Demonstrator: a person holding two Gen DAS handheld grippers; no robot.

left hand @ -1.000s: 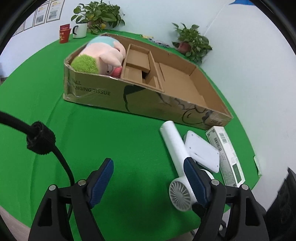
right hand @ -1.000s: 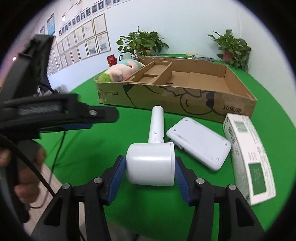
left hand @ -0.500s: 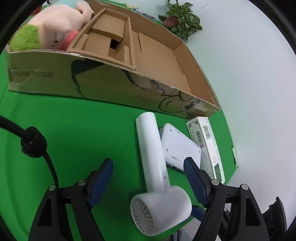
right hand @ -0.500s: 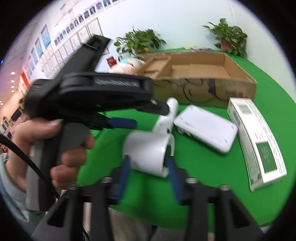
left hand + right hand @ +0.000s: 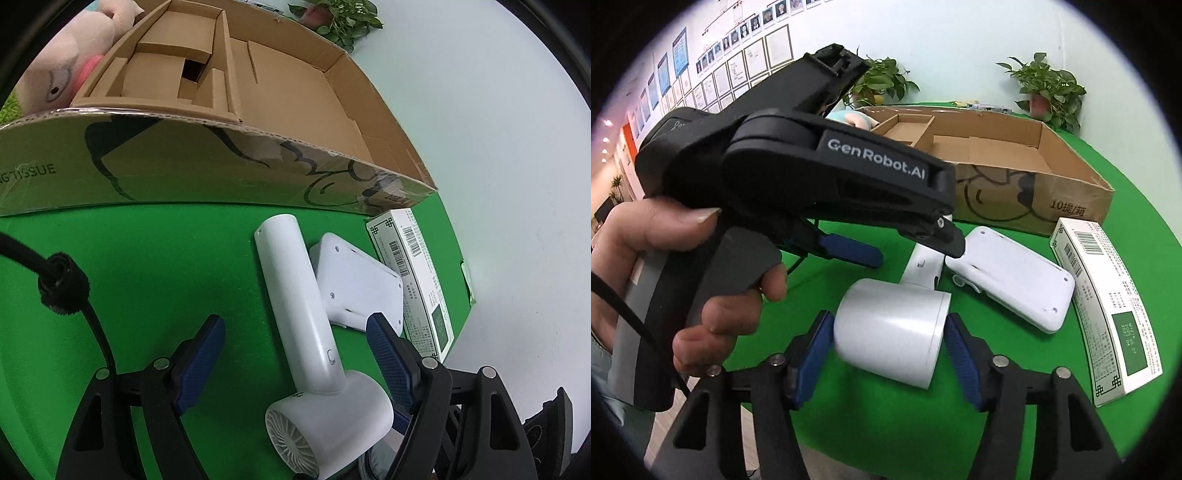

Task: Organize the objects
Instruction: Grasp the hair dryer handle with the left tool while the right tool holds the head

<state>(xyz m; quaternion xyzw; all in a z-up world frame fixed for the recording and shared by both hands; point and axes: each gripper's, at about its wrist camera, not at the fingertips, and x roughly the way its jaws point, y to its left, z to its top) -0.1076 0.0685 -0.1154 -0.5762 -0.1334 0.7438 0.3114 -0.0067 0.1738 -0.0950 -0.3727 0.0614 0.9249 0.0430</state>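
The left gripper point(image 5: 295, 354) is tilted downward, jaws spread wide astride the handle of a white hair dryer point(image 5: 303, 332) lying on the green table point(image 5: 147, 266) before the cardboard box point(image 5: 221, 166); no pad touches it. The right gripper point(image 5: 886, 343) is angled down around the dryer's barrel, with slim gaps at both pads. The left hand point(image 5: 701, 288) is wrapped round its grip.

Each hand-held gripper point(image 5: 295, 354) is matte black with blue ribbed pads point(image 5: 388, 358) and silver screws. One body reads "GenRobot.AI" in white; a black cable point(image 5: 62, 280) carries a fabric wrap.
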